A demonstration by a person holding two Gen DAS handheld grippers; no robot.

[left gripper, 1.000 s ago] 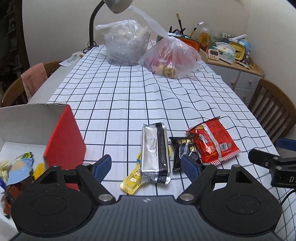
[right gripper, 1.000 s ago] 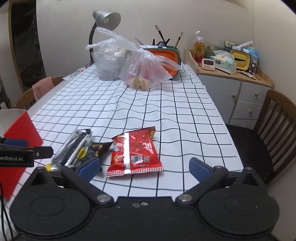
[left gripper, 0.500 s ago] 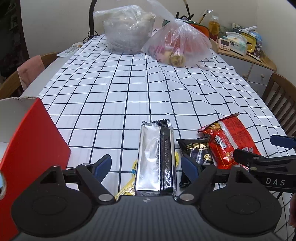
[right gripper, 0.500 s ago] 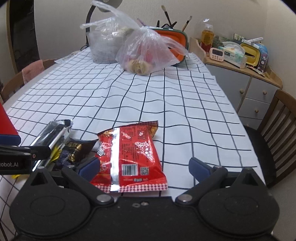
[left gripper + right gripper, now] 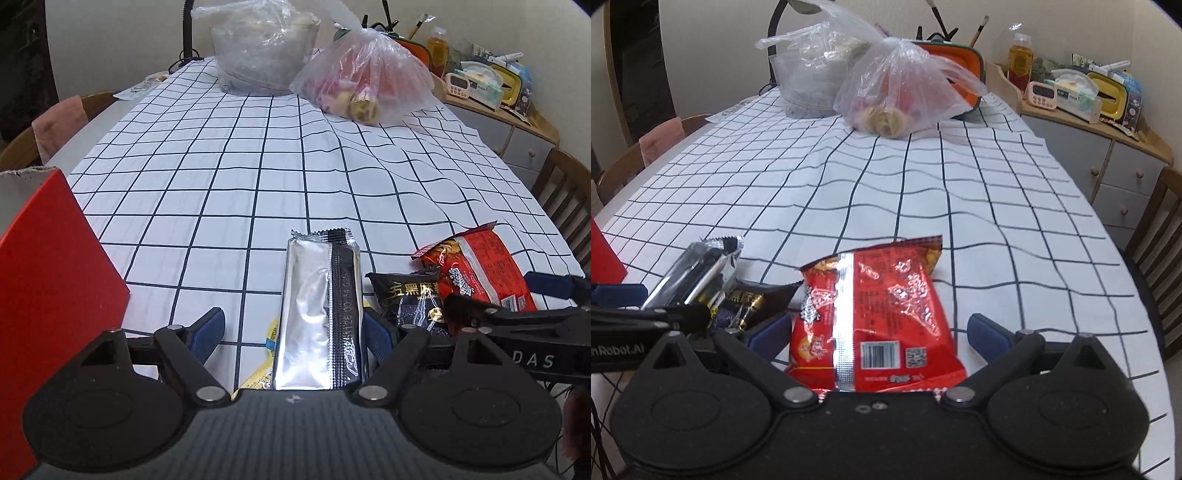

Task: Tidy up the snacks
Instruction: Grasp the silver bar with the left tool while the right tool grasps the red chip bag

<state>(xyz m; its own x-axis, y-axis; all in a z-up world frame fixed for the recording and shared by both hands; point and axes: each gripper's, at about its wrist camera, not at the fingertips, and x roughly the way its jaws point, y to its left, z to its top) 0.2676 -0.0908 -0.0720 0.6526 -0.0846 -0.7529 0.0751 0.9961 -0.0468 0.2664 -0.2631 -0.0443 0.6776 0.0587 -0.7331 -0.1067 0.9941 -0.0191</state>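
Both grippers have dropped closer to the snacks. Left wrist view: the left gripper (image 5: 293,330), jaws just narrowed but released, straddles the silver packet (image 5: 319,314), red box (image 5: 55,269) at left. Right wrist view: the right gripper (image 5: 877,334), fingers spread, straddles the red snack bag (image 5: 875,317) on the checked tablecloth (image 5: 886,192).

Soft, even indoor light falls across the checked surface (image 5: 258,177), casting faint shadows. Glare streaks the red snack bag (image 5: 875,314). Fisheye distortion bends the grid lines and darkens the corners.
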